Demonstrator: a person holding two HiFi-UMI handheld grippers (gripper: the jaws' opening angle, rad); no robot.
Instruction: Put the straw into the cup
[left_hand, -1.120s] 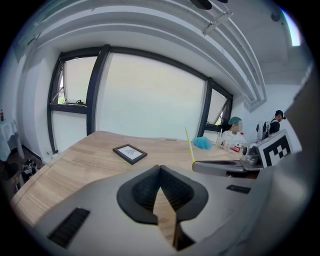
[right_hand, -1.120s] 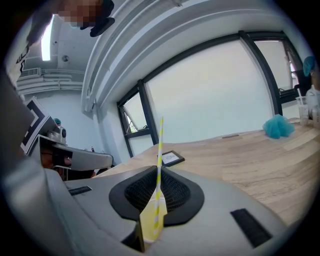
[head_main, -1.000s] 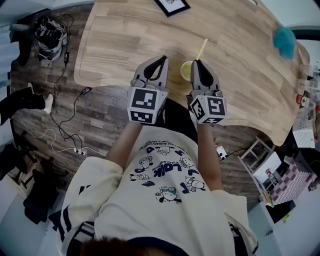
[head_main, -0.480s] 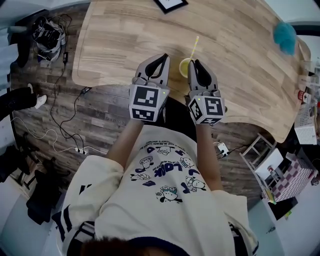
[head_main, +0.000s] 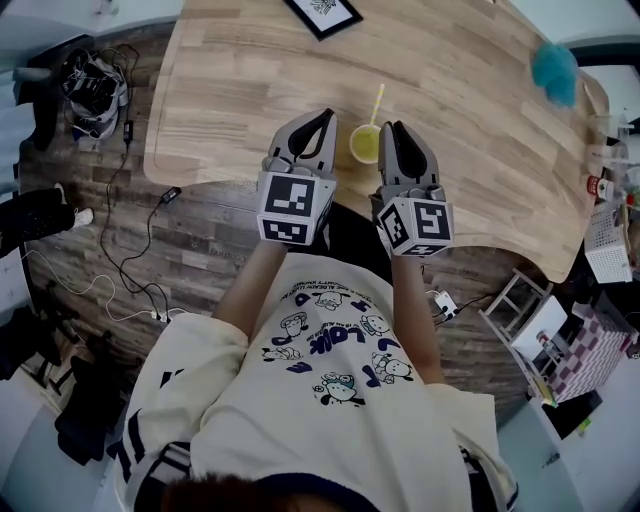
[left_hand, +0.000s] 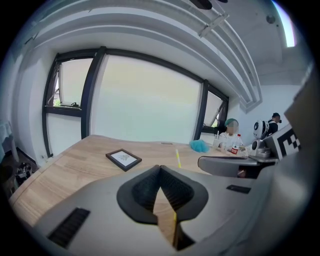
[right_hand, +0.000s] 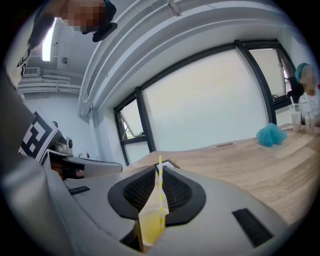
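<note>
A clear cup (head_main: 365, 144) of yellow drink stands near the front edge of the wooden table (head_main: 230, 90). A yellow-and-white striped straw (head_main: 376, 104) is in it, leaning toward the far side. My left gripper (head_main: 326, 118) is just left of the cup, shut and empty. My right gripper (head_main: 393, 127) is just right of it, also shut, holding nothing. In the right gripper view the cup (right_hand: 149, 226) and straw (right_hand: 160, 185) show beyond the right gripper (right_hand: 158, 169). In the left gripper view the straw (left_hand: 178, 158) rises to the right of the left gripper (left_hand: 160, 168).
A black picture frame (head_main: 322, 12) lies at the table's far side. A teal fluffy object (head_main: 553, 68) sits at the far right, with bottles (head_main: 600, 185) along the right edge. Cables (head_main: 140, 250) run over the floor on the left.
The straw leaned to the right a second ago and now stands steeper in the cup. The right gripper has eased off the cup, which now shows whole. The left gripper has barely moved.
</note>
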